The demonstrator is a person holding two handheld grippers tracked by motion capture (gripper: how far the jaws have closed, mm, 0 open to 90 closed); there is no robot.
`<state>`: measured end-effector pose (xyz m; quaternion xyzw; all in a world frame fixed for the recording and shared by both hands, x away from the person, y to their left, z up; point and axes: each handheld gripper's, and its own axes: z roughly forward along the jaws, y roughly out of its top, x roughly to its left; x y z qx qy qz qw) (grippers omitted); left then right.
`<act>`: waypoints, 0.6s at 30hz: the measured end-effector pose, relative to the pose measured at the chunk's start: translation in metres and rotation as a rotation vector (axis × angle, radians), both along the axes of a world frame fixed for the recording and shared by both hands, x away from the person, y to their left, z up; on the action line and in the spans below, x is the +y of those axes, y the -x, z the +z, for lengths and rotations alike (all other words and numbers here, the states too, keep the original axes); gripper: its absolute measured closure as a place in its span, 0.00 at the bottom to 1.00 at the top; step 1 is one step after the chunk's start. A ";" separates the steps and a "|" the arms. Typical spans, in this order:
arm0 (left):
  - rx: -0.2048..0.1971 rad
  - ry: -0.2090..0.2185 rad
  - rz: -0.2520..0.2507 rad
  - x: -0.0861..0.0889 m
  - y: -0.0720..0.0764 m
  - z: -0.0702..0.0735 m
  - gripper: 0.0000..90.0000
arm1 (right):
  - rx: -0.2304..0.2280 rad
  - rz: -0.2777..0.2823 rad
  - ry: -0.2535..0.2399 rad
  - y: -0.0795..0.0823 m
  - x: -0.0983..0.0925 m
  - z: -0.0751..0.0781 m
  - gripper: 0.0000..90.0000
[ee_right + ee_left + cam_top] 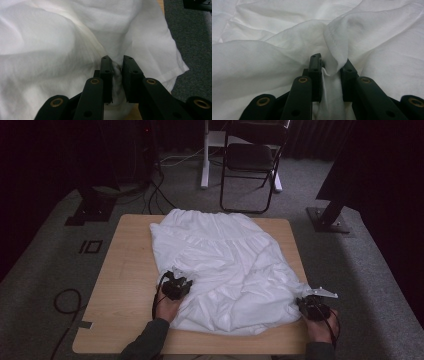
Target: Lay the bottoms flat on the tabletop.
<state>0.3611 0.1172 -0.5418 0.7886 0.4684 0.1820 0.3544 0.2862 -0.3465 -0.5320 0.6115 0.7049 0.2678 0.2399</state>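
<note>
Two hand-held grippers gripped one large white cotton cloth (227, 265) that lay crumpled across a pale wooden bench (127, 285). The cloth covered the middle and right part of the bench, its far edge at the bench's far edge and its near edge close to the person's side.

At the cloth's near-left edge, the left gripper (176, 285) rested on the fabric, held by a hand (167, 309) in a dark sleeve. In the left gripper view, the left gripper (331, 71) had its black jaws clenched on a gathered fold of the cloth (287, 50), with a stitched hem curling over the jaw on the right side of that view. More cloth rose in soft ridges beyond the jaws.

At the cloth's near-right corner, beside the bench's right edge, the right gripper (312, 306) sat with a grey three-cornered plate on top, held by the other hand (320, 325). In the right gripper view, the right gripper (117, 75) had its jaws grasping a bunched pinch of the cloth (62, 50), and the cloth's corner hung past the bench over grey carpet (192, 50).

Beyond the cloth's far edge, a black folding chair (250, 160) stood on the carpet, near a white frame leg (205, 155). Left of the cloth, black cables (67, 302) lay looped on the floor.
</note>
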 end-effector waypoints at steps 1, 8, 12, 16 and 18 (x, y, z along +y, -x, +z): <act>0.000 -0.001 0.001 0.000 0.000 0.000 0.85 | 0.000 -0.001 -0.001 0.002 -0.001 0.000 0.88; 0.001 0.002 0.006 0.001 0.000 0.000 0.85 | 0.000 -0.019 -0.008 0.010 -0.010 0.000 0.88; 0.001 0.002 0.005 0.001 0.000 0.000 0.85 | 0.001 -0.034 -0.008 0.014 -0.016 0.000 0.88; 0.001 0.001 0.005 0.001 0.000 0.000 0.85 | -0.003 -0.062 -0.007 0.022 -0.025 0.001 0.89; 0.001 0.001 0.005 0.001 0.000 0.000 0.85 | -0.005 -0.071 -0.005 0.026 -0.028 0.002 0.90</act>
